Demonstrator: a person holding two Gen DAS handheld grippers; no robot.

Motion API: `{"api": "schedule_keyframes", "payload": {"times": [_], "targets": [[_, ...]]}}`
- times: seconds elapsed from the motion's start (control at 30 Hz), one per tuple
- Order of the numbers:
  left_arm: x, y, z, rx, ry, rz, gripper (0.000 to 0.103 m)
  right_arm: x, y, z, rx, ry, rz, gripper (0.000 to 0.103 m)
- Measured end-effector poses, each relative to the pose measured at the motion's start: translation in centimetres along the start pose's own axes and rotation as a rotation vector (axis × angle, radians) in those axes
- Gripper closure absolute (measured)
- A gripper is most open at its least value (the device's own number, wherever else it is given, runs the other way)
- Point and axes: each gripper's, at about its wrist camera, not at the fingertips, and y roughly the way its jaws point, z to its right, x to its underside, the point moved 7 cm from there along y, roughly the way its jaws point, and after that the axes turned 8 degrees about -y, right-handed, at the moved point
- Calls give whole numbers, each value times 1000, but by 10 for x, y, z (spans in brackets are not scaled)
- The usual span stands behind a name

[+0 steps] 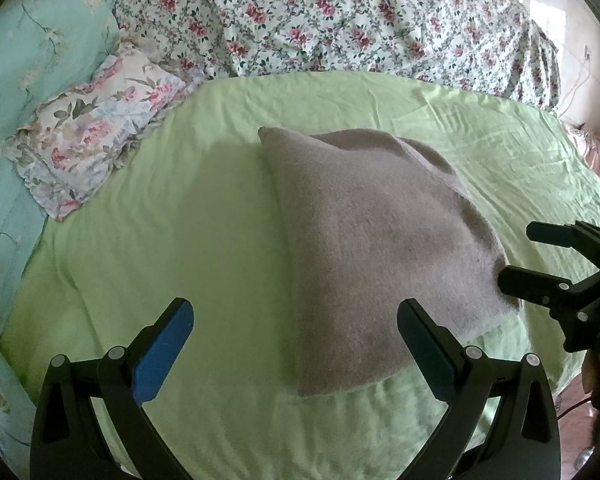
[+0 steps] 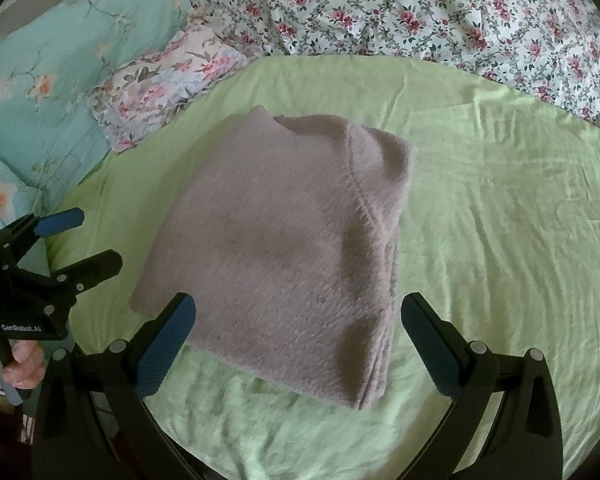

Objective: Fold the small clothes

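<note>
A grey knitted garment (image 1: pixel 376 248) lies folded into a compact shape on the light green bedsheet (image 1: pixel 180 240); it also shows in the right wrist view (image 2: pixel 284 248). My left gripper (image 1: pixel 296 344) is open and empty, just above the garment's near left edge. My right gripper (image 2: pixel 300 344) is open and empty, above the garment's near edge. The right gripper shows at the right of the left wrist view (image 1: pixel 516 256), by the garment's right corner. The left gripper shows at the left of the right wrist view (image 2: pixel 96 240).
A small floral pillow (image 1: pixel 96 128) lies at the sheet's far left. A turquoise floral quilt (image 1: pixel 32 52) is beyond it. A white quilt with red flowers (image 1: pixel 340 20) runs along the back. The bed's right edge drops off by a pink cloth (image 1: pixel 592 148).
</note>
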Motion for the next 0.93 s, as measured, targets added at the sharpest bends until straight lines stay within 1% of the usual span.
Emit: {"api": "schedule_keyframes", "payload": {"times": [0.2, 0.37, 0.57, 0.87, 0.93], "targets": [[-4, 3, 4, 5, 10, 13, 1, 0, 4, 5, -7, 14, -6, 1], [-6, 8, 3, -9, 18, 10, 1, -1, 7, 9, -11, 17, -9, 1], [-12, 14, -7, -27, 1, 10, 1, -4, 11, 14, -14, 25, -10, 1], [-17, 8, -8, -74, 10, 45, 1, -7, 15, 16, -25, 26, -14, 1], [-16, 8, -5, -65, 11, 39, 1, -6, 17, 15, -29, 25, -14, 1]]}}
